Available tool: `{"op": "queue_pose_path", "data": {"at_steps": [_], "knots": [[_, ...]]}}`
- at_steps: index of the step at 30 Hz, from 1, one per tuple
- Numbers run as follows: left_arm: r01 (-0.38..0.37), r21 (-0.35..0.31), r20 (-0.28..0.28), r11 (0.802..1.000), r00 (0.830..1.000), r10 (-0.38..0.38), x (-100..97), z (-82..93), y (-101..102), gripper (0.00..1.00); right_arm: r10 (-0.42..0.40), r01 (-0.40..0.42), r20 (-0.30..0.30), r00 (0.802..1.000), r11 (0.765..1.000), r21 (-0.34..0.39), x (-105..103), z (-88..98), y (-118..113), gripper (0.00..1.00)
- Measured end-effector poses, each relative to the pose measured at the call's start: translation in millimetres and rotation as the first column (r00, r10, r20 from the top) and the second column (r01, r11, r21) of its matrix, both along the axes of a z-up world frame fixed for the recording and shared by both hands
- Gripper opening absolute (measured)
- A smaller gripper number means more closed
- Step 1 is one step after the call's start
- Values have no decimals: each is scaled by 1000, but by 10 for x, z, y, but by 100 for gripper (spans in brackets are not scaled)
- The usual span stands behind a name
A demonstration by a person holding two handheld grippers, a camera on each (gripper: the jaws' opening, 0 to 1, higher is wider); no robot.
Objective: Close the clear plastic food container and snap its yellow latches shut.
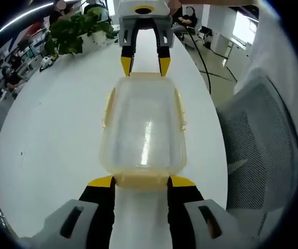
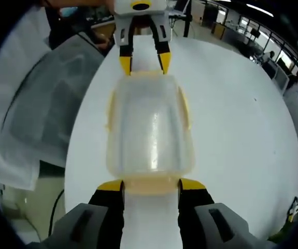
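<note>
Container [image 1: 143, 132], clear plastic, rectangular, lid seated on top; lies flat on the white table [image 1: 60, 135], lengthwise between the two grippers.

Latches, yellow: short-end latch at the left gripper's side [image 1: 141, 179]; the opposite short-end latch [image 2: 151, 184] at the right gripper's side; long-side latches [image 1: 181, 111] visible along the flanks, appearing to stand a little proud of the wall, so probably not snapped. Whether the end latches are locked cannot be told.

Left gripper [image 1: 141, 181]: jaws parted, tips flanking one short end, touching or just beside it; nothing clamped.

Right gripper [image 2: 151, 184]: jaws likewise parted, astride the other short end; nothing clamped.

Surroundings: potted plant [image 1: 73, 31] at the far end of the table; mesh chair [image 1: 263, 140] beside the table edge.

Risks, as judged:
- Container sits on a smooth top; uneven push from one end could slide or rotate it.
- Pressing a latch while the lid is unevenly seated could pop a corner up.
- Jaw tips could skid off a rounded latch edge, leaving it half-caught.
</note>
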State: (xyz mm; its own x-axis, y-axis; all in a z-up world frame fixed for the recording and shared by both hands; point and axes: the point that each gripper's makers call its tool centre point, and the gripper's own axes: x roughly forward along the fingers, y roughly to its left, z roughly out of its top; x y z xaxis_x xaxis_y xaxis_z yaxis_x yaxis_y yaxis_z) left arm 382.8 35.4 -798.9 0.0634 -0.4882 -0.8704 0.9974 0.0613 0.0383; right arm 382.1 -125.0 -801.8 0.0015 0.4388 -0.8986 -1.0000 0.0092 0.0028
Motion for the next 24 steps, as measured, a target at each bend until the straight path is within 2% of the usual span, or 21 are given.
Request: {"op": "queue_pose_path", "data": {"at_steps": [3, 6, 9, 14, 16, 20, 21, 23, 24], "knots": [[-34, -1, -33, 999, 999, 34, -9, -14, 21, 41, -12, 12, -11, 1000, 1000, 9, -17, 7, 0, 42], [-35, 0, -20, 999, 999, 35, -19, -38, 49, 52, -30, 30, -18, 999, 1000, 9, -29, -18, -21, 48], [-38, -2, -17, 999, 999, 38, -26, -29, 72, 50, -33, 33, -13, 999, 999, 8, -49, -3, -48, 49], [-85, -36, -20, 996, 996, 85, -21, 56, 81, 49, -98, 99, -28, 995, 995, 29, -53, 70, -73, 51], [-98, -42, -4, 994, 995, 98, 4, 91, 88, 49, -152, 154, -50, 987, 987, 41, -62, 101, -63, 50], [-150, -58, -18, 987, 989, 149, 15, 153, 80, 49, -234, 236, -64, 970, 971, 31, -35, 140, -83, 48], [-174, -49, -23, 984, 985, 173, 22, 160, 103, 48, -278, 282, -94, 956, 959, 34, -47, 157, -69, 47], [-211, -71, -43, 975, 977, 208, 26, 190, 91, 48, -308, 316, -103, 946, 946, 73, -16, 205, -4, 47], [-240, -77, -62, 968, 970, 236, 19, 206, 90, 48, -339, 348, -122, 933, 935, 63, -31, 219, -6, 47]]}}
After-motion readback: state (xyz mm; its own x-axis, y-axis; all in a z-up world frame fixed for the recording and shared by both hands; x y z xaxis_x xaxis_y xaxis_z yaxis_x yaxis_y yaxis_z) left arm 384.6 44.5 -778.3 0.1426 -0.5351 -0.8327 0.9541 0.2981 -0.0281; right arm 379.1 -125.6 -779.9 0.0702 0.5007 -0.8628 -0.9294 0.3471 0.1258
